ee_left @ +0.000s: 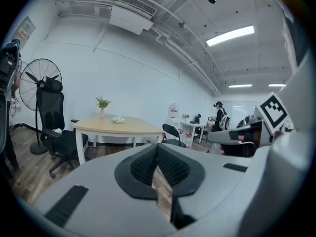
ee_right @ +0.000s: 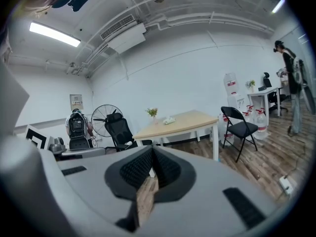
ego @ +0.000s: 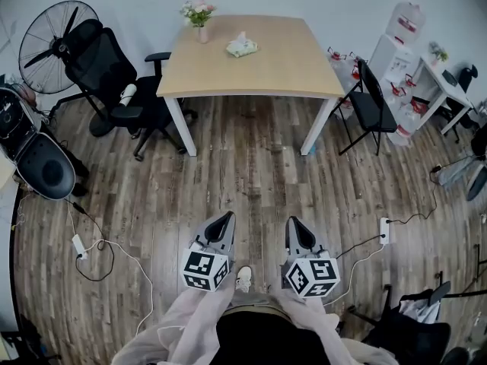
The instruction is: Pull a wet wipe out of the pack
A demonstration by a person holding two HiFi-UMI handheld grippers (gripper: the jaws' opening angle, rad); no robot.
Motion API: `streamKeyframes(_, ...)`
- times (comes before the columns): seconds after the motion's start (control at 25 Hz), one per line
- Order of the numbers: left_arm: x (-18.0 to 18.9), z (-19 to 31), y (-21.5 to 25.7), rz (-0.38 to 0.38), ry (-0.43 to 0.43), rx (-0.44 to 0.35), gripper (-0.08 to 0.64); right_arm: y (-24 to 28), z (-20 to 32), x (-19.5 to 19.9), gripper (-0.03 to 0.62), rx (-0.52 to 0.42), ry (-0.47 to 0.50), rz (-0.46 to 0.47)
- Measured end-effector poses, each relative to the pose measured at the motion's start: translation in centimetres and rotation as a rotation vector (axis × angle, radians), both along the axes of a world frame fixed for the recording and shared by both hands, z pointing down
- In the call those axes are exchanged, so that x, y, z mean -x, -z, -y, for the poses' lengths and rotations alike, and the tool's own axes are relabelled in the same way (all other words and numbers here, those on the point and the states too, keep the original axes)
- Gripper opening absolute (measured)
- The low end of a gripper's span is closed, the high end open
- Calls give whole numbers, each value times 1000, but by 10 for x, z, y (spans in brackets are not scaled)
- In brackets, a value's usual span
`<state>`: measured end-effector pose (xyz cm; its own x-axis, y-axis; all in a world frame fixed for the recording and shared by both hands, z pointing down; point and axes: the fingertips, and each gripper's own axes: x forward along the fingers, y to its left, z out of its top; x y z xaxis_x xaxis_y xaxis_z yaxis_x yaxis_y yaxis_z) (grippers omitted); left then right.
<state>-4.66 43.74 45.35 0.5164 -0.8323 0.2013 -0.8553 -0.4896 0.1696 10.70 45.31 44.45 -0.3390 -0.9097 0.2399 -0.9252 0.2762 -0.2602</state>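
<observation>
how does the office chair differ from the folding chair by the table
The office chair is bulky, with armrests and a high back; the folding chair is slim and armless. The office chair rides on a spread base, the folding chair on thin straight legs. Both are black, beside the table.

Head view: up on the person's head, staring steeply down at the wood floor (ego: 251, 166). The left gripper (ego: 227, 219) and right gripper (ego: 294, 223) sit close in at 6 o'clock, the table (ego: 259, 67) far off at 12.
Left gripper view: riding the left gripper, low and near level along its jaws. The table is well ahead at 9 o'clock, the right gripper's marker cube (ee_left: 273, 110) close at 3.
Right gripper view: same ride on the right gripper, near level. The table is just off centre, the fan (ee_right: 104, 116) at 9, the folding chair (ee_right: 241, 127) at 3.
Shared: all three catch the table, the fan and the black office chair (ego: 106, 67).
</observation>
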Motion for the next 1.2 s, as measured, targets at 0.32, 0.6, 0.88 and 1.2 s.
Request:
streamKeyframes(0.32, 9, 21, -3, 6, -13, -2, 12, -5, 25, 14, 12, 1, -2, 7)
streamKeyframes(0.6, 10, 20, -10, 4, -8, 28, 12, -10, 27, 12, 12, 32, 3, 13)
streamKeyframes(0.88, 11, 25, -16, 2, -15, 50, 12, -15, 34, 11, 12, 56, -9, 29)
streamKeyframes(1.2, 11, 44, -20, 6, -15, 58, 12, -25, 51, 14, 12, 80, 2, 29)
